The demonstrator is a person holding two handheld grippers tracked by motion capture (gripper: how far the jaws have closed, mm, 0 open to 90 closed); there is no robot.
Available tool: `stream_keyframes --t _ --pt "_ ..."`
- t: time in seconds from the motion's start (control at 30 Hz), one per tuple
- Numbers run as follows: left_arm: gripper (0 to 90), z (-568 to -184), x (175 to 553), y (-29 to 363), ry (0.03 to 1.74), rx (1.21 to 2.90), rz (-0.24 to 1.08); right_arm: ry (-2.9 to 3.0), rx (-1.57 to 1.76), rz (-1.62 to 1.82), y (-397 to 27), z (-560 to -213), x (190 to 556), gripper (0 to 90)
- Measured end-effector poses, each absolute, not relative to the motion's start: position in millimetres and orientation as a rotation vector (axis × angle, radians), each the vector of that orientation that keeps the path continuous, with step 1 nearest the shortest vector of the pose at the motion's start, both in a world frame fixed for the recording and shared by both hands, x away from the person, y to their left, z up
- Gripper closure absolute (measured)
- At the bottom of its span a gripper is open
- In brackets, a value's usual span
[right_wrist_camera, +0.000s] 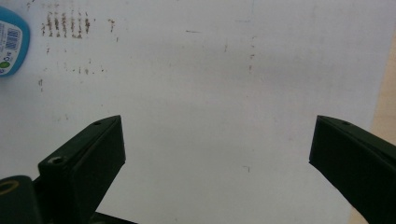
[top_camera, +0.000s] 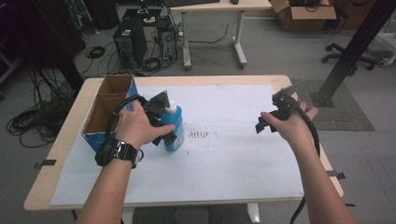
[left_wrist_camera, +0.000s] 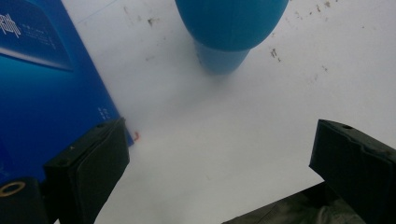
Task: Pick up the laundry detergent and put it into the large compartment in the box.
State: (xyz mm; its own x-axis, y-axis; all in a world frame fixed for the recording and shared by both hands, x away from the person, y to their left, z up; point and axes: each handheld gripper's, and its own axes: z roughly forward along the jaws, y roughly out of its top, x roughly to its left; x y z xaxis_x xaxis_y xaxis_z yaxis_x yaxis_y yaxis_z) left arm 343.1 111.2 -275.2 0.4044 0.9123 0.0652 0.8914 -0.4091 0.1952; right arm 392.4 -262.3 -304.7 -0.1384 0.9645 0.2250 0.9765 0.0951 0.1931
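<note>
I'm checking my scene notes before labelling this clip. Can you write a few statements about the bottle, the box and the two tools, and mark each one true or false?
1. The blue bottle stands upright on the white sheet. True.
2. The left tool is clamped on the bottle. False: its jaws stand wide apart with only bare sheet between them, and the bottle lies ahead of them.
3. The blue cardboard box sits at the left side of the table, open at the top. True.
4. The right tool holds a cloth. False: its jaws are open over bare sheet.
5. The bottle lies inside the box. False: it stands beside it, on the sheet.
</note>
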Motion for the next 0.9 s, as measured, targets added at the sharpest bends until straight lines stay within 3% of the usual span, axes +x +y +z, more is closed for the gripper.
stream_keyframes --t 0.9 --pt "5.2 -279.2 349.6 110.9 1.611 2.536 0.248 -2.283 -2.039 -0.464 -268.2 -307.2 395.9 3.5"
